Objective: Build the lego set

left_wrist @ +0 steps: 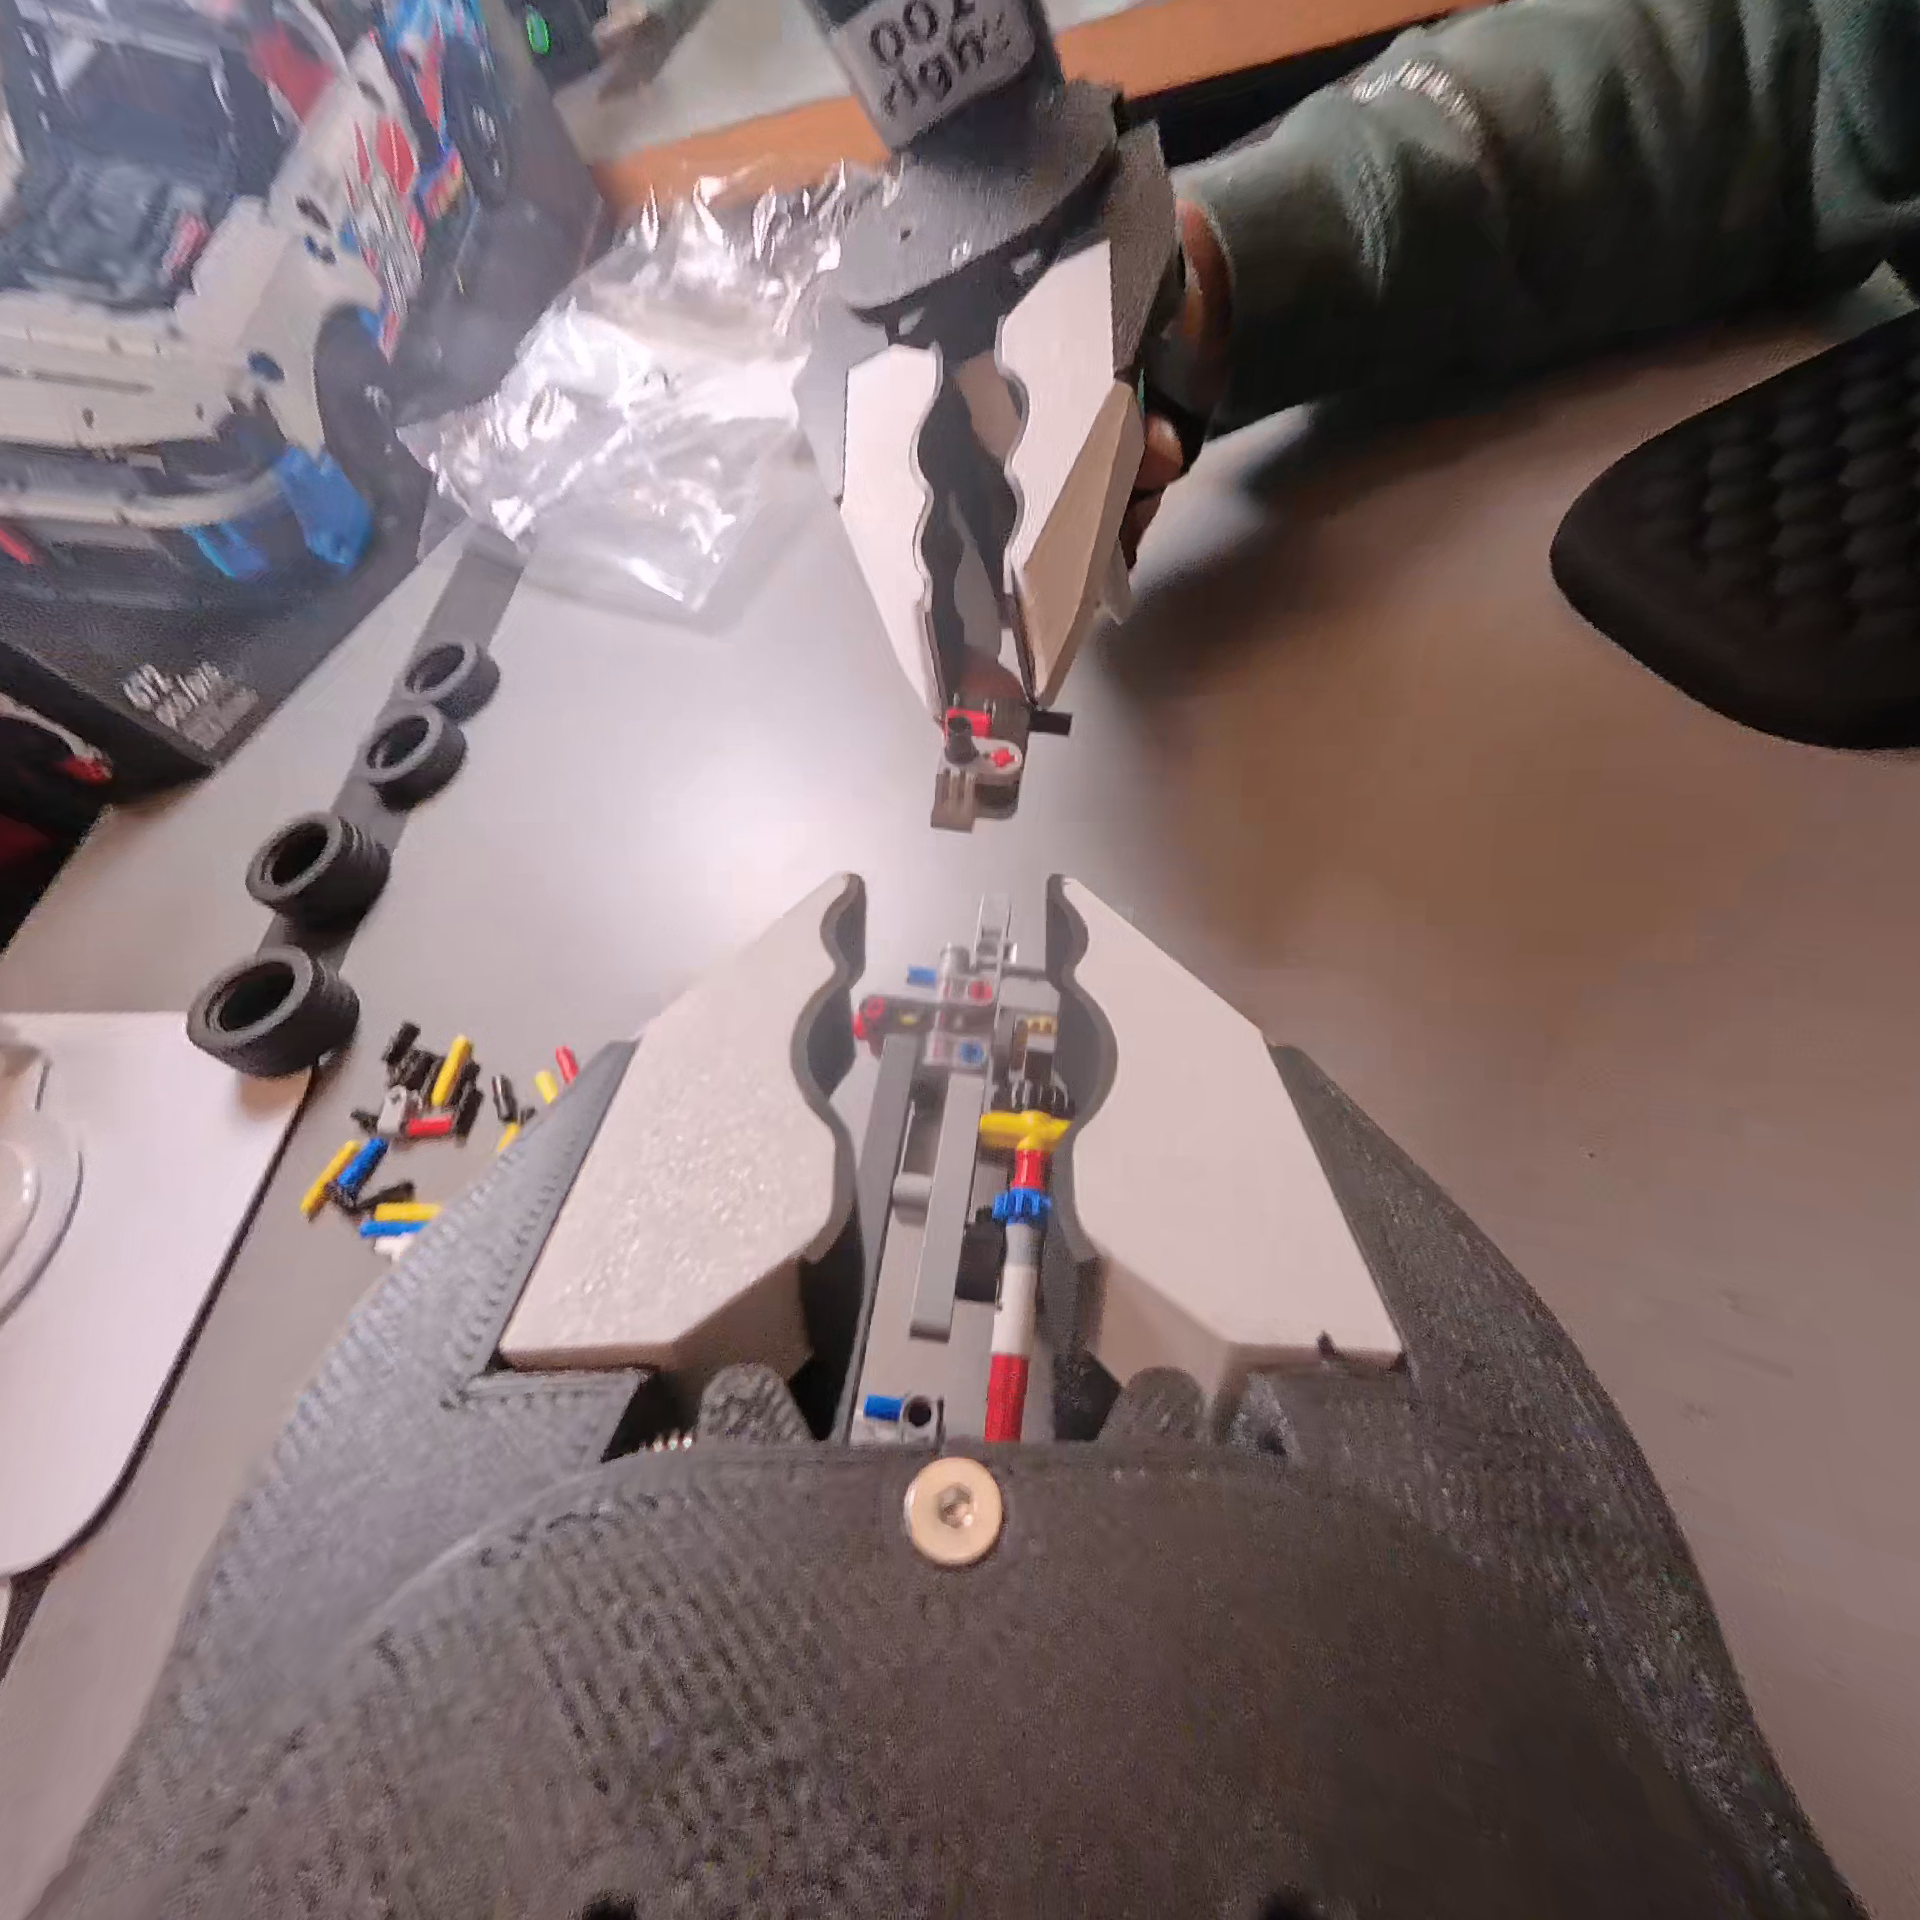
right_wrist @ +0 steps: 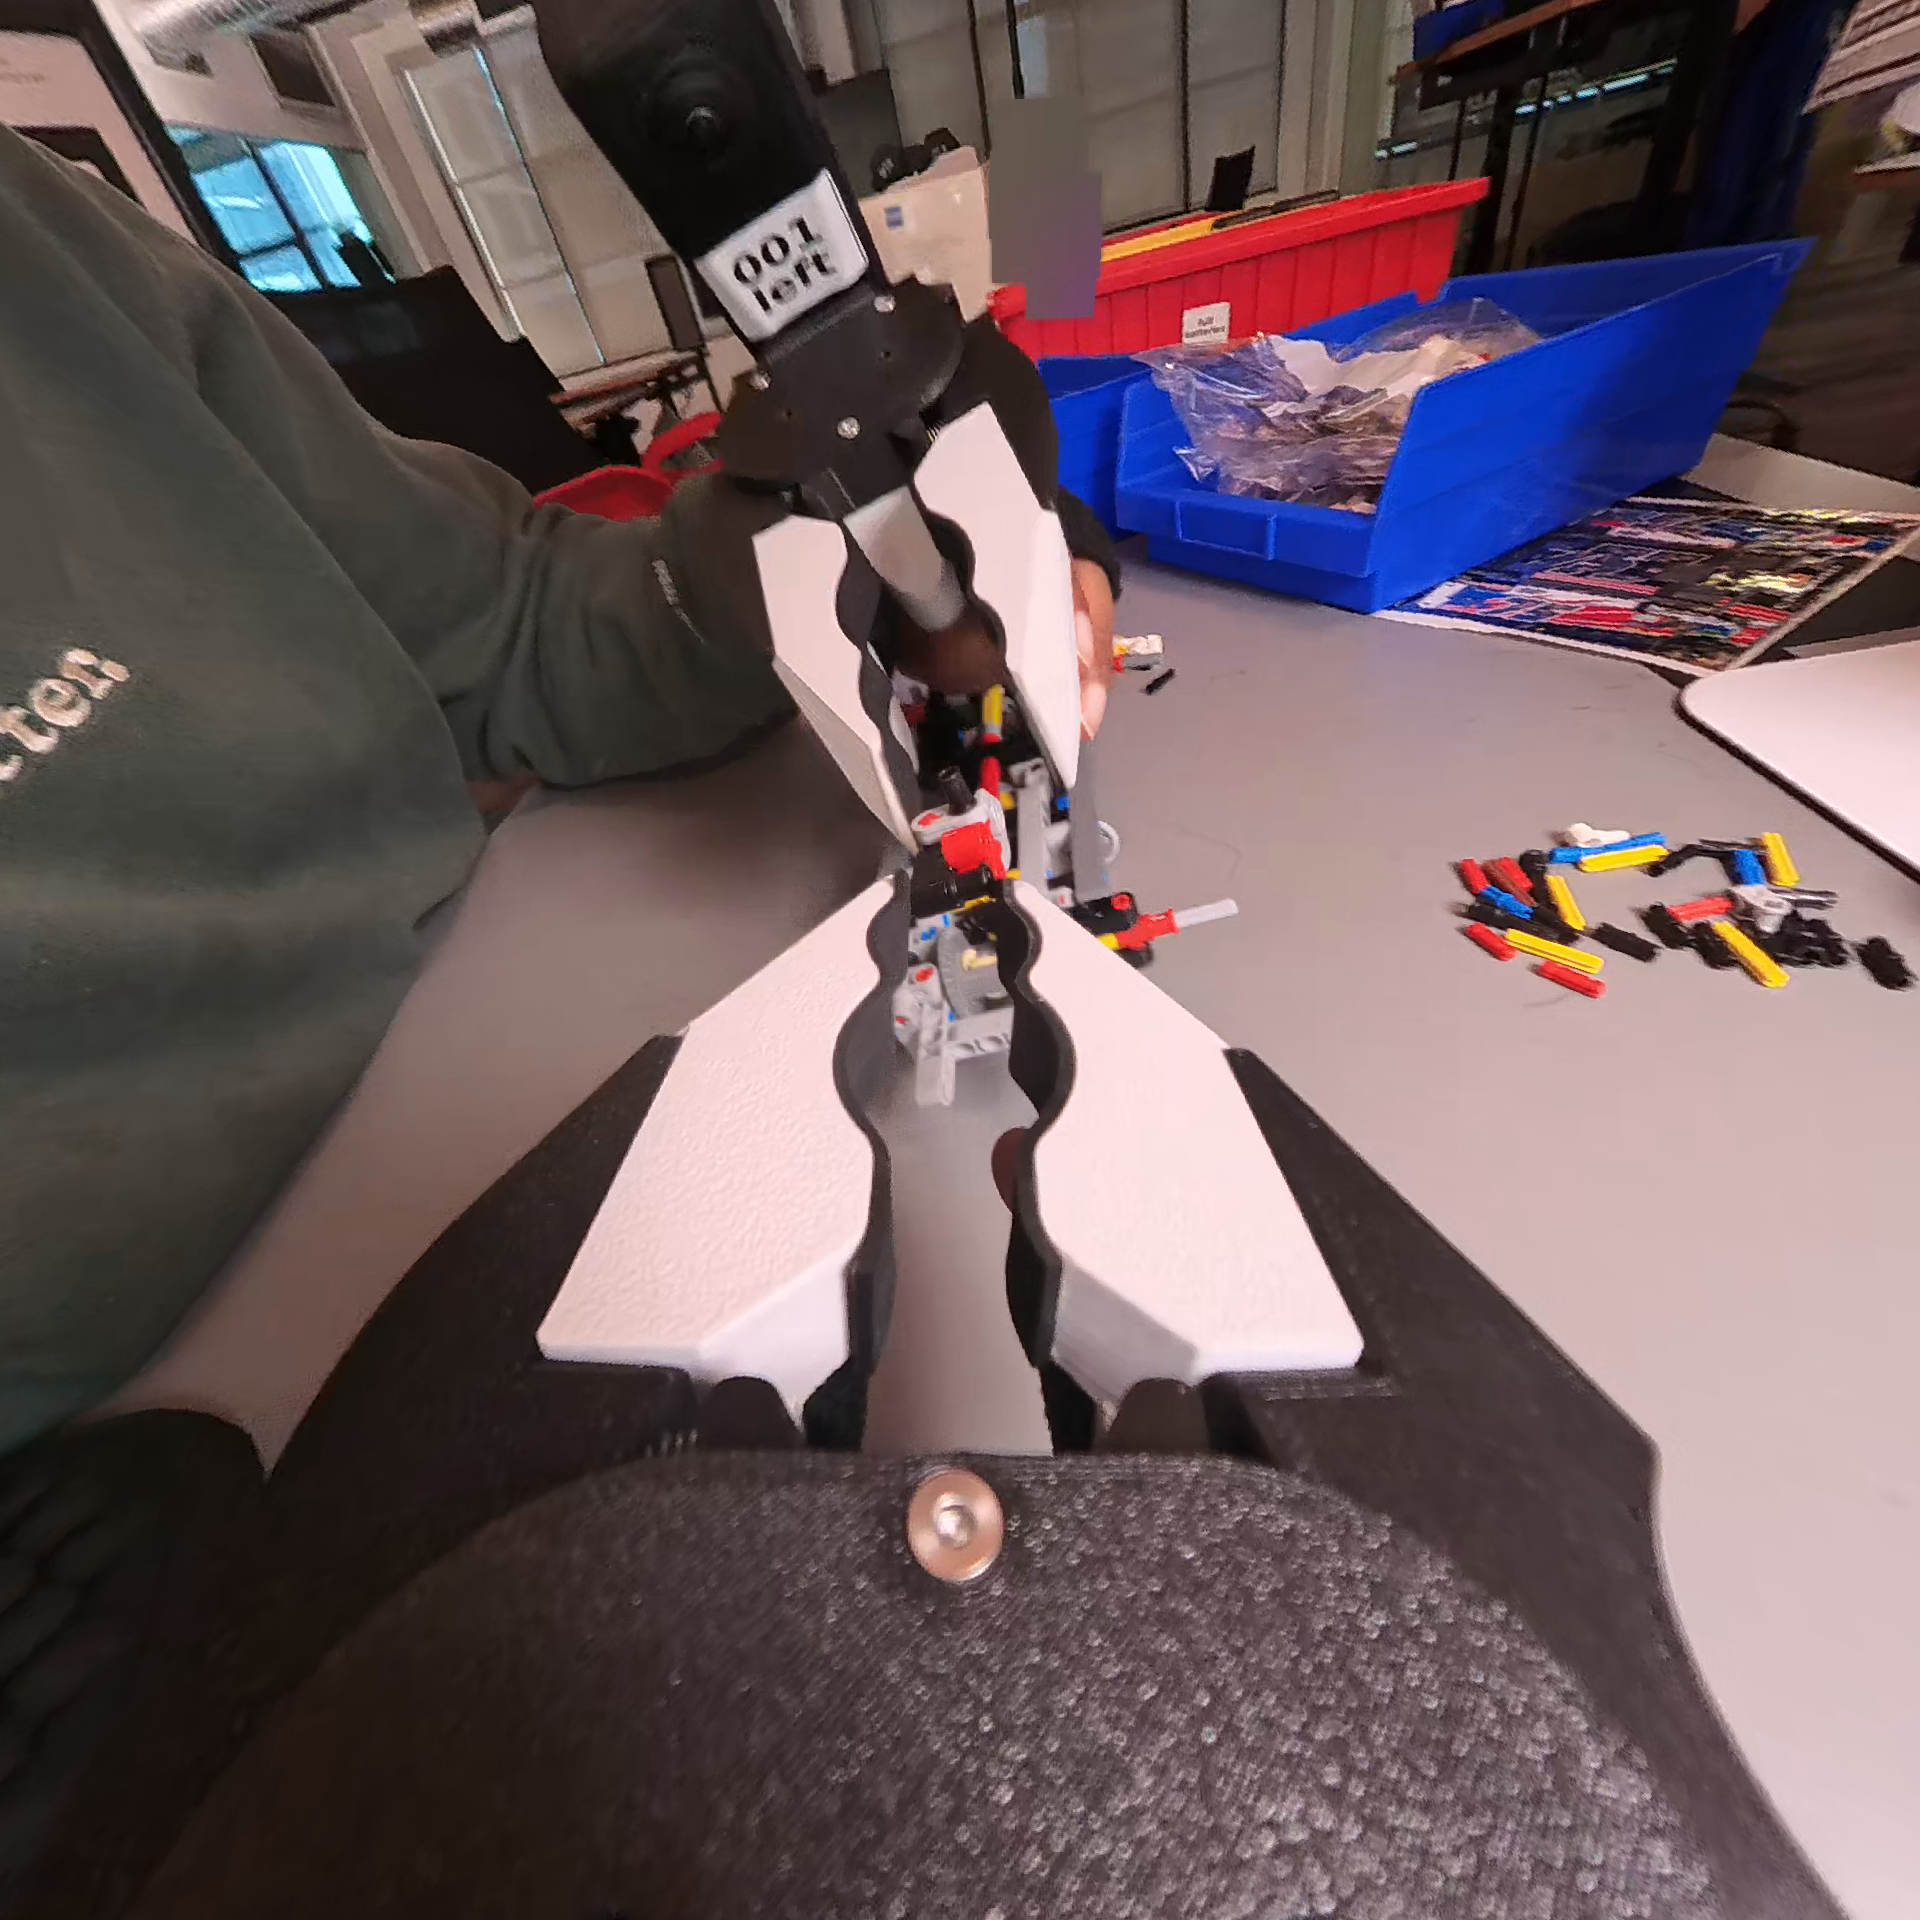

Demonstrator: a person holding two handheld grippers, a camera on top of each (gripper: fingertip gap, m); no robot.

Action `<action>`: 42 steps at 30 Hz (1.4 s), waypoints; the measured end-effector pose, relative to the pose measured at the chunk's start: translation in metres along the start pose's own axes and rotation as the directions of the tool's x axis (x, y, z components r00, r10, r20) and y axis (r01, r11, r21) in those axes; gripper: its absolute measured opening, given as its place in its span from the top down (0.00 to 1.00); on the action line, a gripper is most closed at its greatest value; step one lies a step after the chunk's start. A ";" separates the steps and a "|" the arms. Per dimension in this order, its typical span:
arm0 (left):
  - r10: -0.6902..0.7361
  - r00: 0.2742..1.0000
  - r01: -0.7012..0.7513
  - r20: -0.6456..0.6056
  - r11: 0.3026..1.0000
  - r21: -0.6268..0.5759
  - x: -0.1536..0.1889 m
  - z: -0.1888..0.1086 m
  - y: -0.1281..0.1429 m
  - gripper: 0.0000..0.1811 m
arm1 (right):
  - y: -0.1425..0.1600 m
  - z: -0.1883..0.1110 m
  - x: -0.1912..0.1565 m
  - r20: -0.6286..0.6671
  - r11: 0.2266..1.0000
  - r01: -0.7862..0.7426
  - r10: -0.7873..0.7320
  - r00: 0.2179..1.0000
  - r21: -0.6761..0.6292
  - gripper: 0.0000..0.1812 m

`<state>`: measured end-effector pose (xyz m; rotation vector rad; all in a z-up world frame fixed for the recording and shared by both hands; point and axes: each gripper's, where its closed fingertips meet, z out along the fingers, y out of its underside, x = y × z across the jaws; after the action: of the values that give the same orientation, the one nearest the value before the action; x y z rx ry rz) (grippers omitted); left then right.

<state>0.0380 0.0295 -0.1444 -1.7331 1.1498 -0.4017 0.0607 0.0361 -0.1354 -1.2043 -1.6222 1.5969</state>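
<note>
Left wrist view: the left tool (left_wrist: 956, 904) hugs the long grey lego frame (left_wrist: 951, 1174) above the bench (left_wrist: 1403, 987).

Right wrist view: the right tool (right_wrist: 956, 904) pinches a small grey piece (right_wrist: 951, 997). Next, I think, line them up and push together.

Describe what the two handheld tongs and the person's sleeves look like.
Both tongs, left and right, match: coarse, black 3D-printed bodies with a silver screw in the middle, and two white wedge-shaped fingers lined with wavy black inner pads. Each carries a printed label near its base, white on the left unit, dark grey on the right. The sleeves are dark green sweatshirt fabric.
</note>
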 end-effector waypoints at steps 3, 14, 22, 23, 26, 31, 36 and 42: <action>-0.083 0.996 0.080 -0.023 0.988 -0.132 -0.001 -0.003 0.019 0.69 | 0.012 -0.007 0.019 -0.090 0.995 0.055 -0.063 0.994 -0.082 0.93; -0.182 0.977 0.105 -0.113 0.867 -0.487 0.019 0.024 0.059 0.48 | 0.037 0.003 0.042 -0.147 0.965 0.134 -0.169 0.975 -0.225 0.93; -0.073 0.985 -0.005 -0.157 0.896 -0.444 0.031 0.020 0.059 0.56 | 0.037 0.009 0.023 -0.136 0.955 0.200 -0.233 0.963 -0.220 0.93; -0.044 0.986 -0.031 -0.164 0.904 -0.427 0.033 0.018 0.058 0.56 | 0.035 0.011 0.019 -0.130 0.953 0.222 -0.251 0.959 -0.207 0.93; 0.050 0.985 -0.108 -0.167 0.927 -0.359 0.039 0.011 0.051 0.57 | 0.031 0.016 0.004 -0.115 0.944 0.280 -0.302 0.946 -0.176 0.93; 0.116 0.986 -0.144 -0.117 0.954 -0.264 0.044 -0.001 0.045 0.58 | 0.026 0.024 -0.011 -0.128 0.937 0.323 -0.339 0.932 -0.132 0.93; 0.105 0.990 -0.126 -0.095 0.960 -0.251 0.042 -0.007 0.046 0.58 | 0.020 0.032 -0.015 -0.163 0.937 0.337 -0.348 0.923 -0.096 0.93; 0.092 0.990 -0.115 -0.108 0.965 -0.234 0.042 -0.010 0.045 0.58 | 0.021 0.032 -0.014 -0.196 0.921 0.372 -0.388 0.901 -0.113 0.93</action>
<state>0.0293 -0.0144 -0.1878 -1.8674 1.3996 -0.2939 0.0433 0.0061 -0.1574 -0.9801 -1.6621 1.1315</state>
